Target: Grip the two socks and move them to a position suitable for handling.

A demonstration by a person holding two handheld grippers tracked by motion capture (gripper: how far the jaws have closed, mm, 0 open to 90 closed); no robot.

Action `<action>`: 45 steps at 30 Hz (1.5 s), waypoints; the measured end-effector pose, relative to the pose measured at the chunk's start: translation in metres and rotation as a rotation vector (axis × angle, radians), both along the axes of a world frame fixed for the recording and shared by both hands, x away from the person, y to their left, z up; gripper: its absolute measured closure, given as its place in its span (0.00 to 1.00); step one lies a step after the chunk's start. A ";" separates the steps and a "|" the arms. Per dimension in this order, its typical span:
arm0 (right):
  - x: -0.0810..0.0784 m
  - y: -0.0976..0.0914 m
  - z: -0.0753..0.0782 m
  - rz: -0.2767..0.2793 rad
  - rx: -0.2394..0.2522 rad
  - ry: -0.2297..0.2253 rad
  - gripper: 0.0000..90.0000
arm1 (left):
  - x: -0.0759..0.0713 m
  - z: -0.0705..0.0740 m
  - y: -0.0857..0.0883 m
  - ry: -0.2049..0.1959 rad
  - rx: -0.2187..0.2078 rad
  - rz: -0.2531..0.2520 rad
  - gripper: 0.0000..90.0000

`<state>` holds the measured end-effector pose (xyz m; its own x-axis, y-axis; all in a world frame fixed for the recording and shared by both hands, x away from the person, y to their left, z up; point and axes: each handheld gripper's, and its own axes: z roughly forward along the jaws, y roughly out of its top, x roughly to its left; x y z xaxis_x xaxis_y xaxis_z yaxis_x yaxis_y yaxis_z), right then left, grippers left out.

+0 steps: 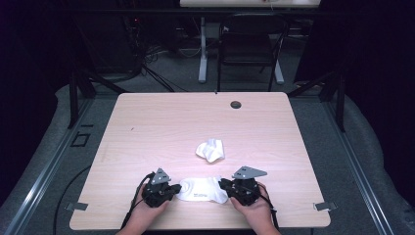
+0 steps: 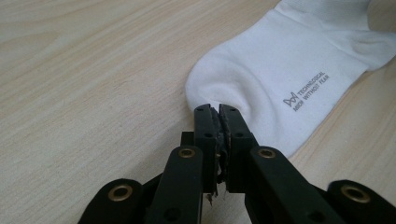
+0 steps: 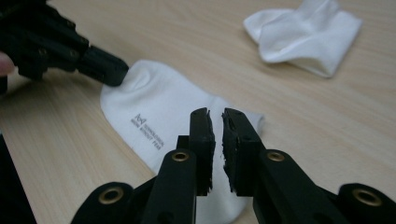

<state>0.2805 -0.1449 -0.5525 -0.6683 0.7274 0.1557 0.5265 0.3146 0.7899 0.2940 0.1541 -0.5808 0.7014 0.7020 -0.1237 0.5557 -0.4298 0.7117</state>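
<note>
the table (image 1: 161,122) is evenly lit from above while the room around it sinks into near black. close views are soft, with faint shadows and blurred far edges.

Two white socks (image 1: 202,190) (image 1: 211,150), two grippers (image 1: 177,188) (image 1: 222,186) and one table (image 1: 161,122).

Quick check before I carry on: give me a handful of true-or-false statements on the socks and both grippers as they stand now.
1. Two white socks lie on the table. True.
2. The flat sock bears printed lettering. True.
3. The left gripper is wide open. False: its fingers are shut on the sock's edge.
4. The crumpled sock lies between the two grippers. False: it lies farther up the table, apart from them.
5. The right gripper shows a narrow gap between its fingers. True.
</note>
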 end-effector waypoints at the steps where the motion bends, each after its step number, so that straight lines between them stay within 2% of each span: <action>1: 0.001 0.005 -0.004 0.009 -0.014 0.010 0.92 | 0.000 0.000 0.000 0.001 0.000 0.000 0.97; 4: 0.004 0.011 -0.012 0.018 -0.071 0.034 0.92 | 0.000 0.000 0.000 0.002 -0.002 0.000 0.97; 7: 0.008 0.009 -0.019 -0.011 -0.082 0.065 0.92 | 0.000 0.000 0.001 0.001 -0.003 -0.005 0.97; 10: 0.010 0.004 -0.023 -0.029 -0.117 0.090 0.94 | 0.001 0.000 0.001 0.013 -0.012 -0.003 0.97; 15: 0.012 -0.001 -0.025 -0.049 -0.101 0.104 0.96 | 0.002 0.000 0.002 0.014 -0.012 -0.006 0.97; 20: 0.010 -0.003 -0.024 -0.057 -0.112 0.110 0.97 | -0.002 0.000 0.002 0.016 -0.011 -0.010 0.97; 32: 0.003 -0.004 -0.022 -0.047 -0.121 0.139 0.97 | -0.011 0.000 -0.001 0.027 -0.014 -0.018 0.97; 39: 0.001 -0.002 -0.019 -0.035 -0.116 0.129 0.93 | -0.010 0.001 0.000 0.032 -0.026 -0.011 0.93; 45: 0.002 -0.004 -0.015 -0.044 -0.069 0.064 0.84 | -0.007 0.006 0.004 0.023 -0.056 -0.006 0.85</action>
<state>0.2827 -0.1489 -0.5672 -0.6256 0.7663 0.1462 0.5900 0.3421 0.7313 0.2867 0.1586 -0.5745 0.7021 0.6891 -0.1791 0.5698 -0.3930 0.7217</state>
